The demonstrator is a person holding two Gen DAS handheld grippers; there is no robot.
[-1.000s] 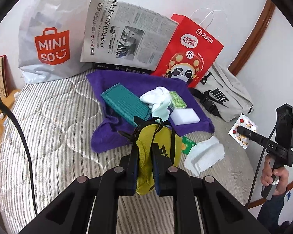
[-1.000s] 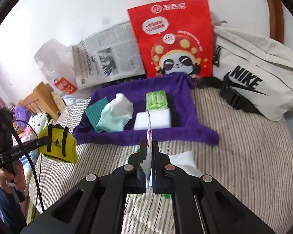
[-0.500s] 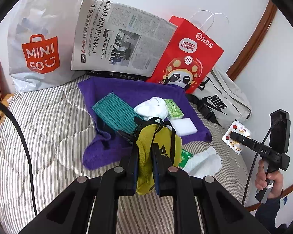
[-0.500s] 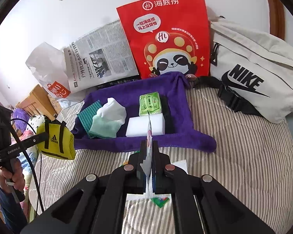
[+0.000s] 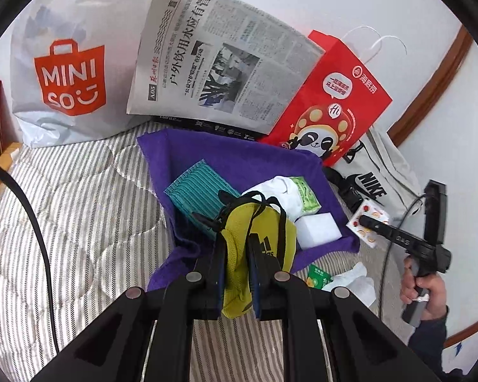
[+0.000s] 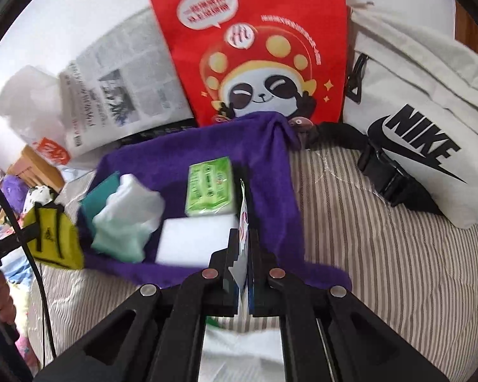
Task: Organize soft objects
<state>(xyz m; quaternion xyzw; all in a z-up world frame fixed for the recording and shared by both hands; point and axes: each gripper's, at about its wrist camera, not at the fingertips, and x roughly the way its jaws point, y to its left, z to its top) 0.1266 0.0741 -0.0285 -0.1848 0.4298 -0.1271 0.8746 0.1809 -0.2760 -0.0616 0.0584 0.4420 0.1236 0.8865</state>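
I am keeping my left claw clamped on the yellow pouch, which is dangling over the near corner of the purple towel. My right claw is staying pinched on a thin flat packet, held on edge above the towel's near side. Compared with a second ago, both claws have been travelling in toward the towel: the white sponge and green tissue pack are now looming much larger in the right view, and the packet has come over the towel's edge rather than hanging out over the striped mattress. I judge both loads are nearly at their drop spot among the teal cloth and white sock; the releases are still ahead. A crumpled tissue is lying off the towel.
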